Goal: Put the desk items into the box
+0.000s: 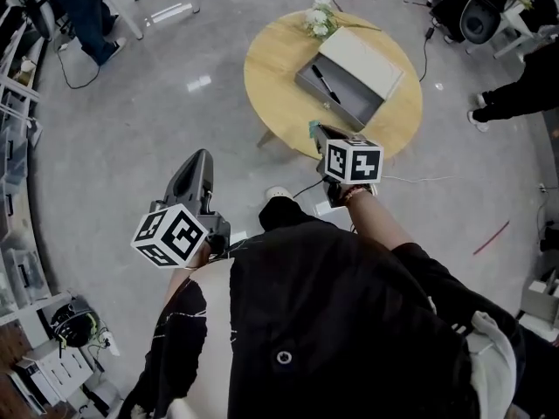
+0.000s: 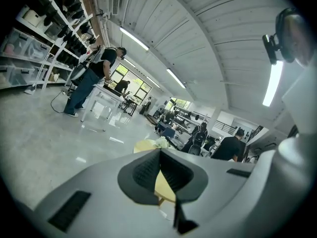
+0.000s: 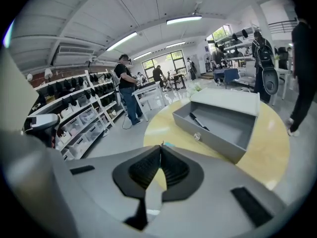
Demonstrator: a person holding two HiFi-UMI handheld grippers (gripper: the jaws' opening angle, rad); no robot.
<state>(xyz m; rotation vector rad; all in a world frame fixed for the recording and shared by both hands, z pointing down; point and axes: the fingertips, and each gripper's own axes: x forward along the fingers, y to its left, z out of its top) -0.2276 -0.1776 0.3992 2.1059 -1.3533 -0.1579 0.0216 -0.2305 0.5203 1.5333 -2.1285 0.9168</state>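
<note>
A round wooden table carries an open grey box with a black pen lying inside and its white lid folded back. White flowers lie at the table's far edge. My right gripper hovers at the table's near edge, short of the box, jaws shut. A small teal bit shows just behind its tips; I cannot tell whether it is pinched. My left gripper is over the floor, left of the table, shut with nothing in it.
Glossy grey floor surrounds the table, with cables trailing on it. A person stands by a white table at the far left. Storage shelves line one wall. A seated person and an office chair are at the right.
</note>
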